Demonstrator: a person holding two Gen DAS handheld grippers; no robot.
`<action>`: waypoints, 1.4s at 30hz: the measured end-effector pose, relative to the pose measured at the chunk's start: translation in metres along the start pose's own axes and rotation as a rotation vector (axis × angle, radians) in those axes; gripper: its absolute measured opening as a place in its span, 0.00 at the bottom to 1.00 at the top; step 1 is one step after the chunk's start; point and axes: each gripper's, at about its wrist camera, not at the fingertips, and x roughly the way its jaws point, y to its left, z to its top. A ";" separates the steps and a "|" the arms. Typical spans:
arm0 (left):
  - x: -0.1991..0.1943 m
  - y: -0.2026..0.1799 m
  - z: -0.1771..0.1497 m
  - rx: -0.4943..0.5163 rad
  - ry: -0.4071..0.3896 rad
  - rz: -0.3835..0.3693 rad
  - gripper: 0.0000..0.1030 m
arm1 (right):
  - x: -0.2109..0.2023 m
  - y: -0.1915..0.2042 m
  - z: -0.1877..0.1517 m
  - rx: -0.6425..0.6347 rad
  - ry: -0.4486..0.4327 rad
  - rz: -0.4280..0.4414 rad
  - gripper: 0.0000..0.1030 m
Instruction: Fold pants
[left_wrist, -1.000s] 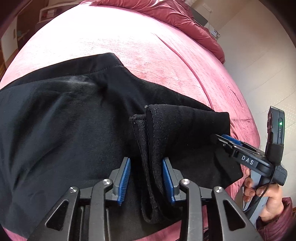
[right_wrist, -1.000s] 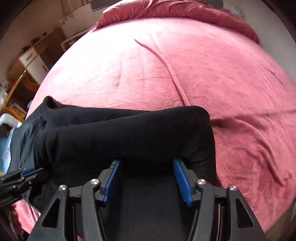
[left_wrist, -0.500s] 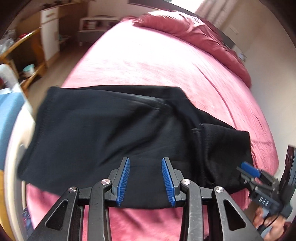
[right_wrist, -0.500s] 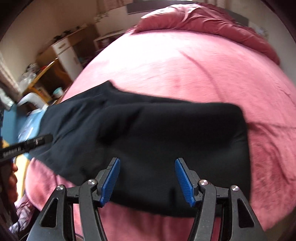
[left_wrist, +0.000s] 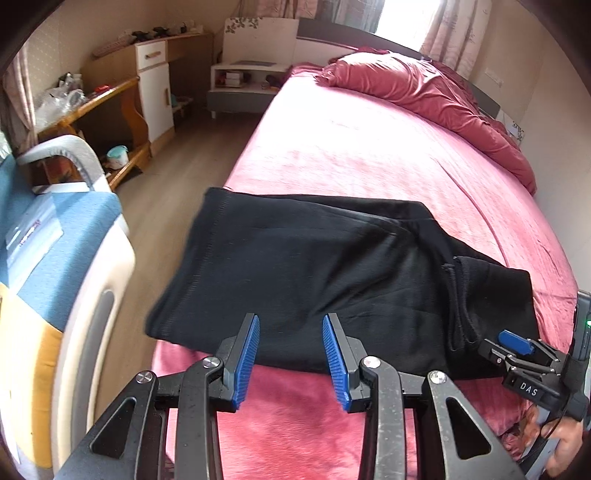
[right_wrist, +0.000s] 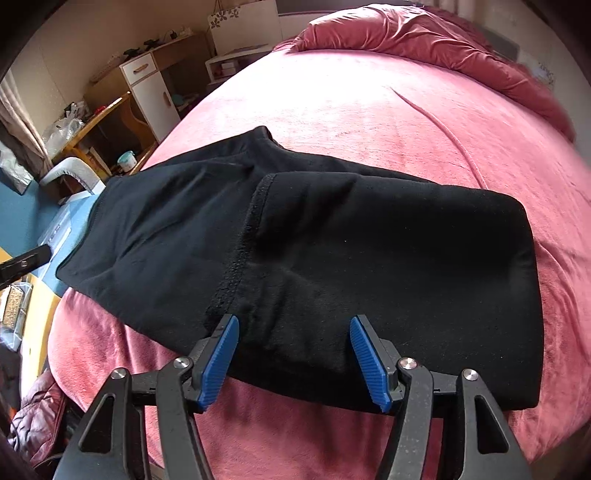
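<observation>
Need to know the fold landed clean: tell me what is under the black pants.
The pants lie on the pink bedspread, which shows all around them. Whatever is directly beneath the cloth is covered.

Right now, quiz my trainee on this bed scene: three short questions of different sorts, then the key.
1. True or false: the left gripper is clamped on the black pants.
2. Multiple choice: where does the heaped red duvet lie?
A. at the far end of the bed
B. on top of the pants
C. on the floor
3. Fill in: the pants lie folded on the pink ____.

Key
1. False: both grippers hang over the near edge of the pants with nothing between the pads; the right gripper has its jaws opening.
2. A
3. bedspread
</observation>
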 end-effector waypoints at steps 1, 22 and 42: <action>-0.002 0.003 0.000 -0.004 -0.003 0.004 0.35 | 0.002 0.000 0.000 -0.001 0.001 -0.010 0.68; 0.018 0.123 -0.018 -0.474 0.114 -0.215 0.35 | 0.032 -0.027 -0.003 0.117 0.040 0.028 0.93; 0.097 0.171 -0.039 -0.880 0.220 -0.311 0.35 | 0.029 -0.030 -0.006 0.130 0.020 0.051 0.95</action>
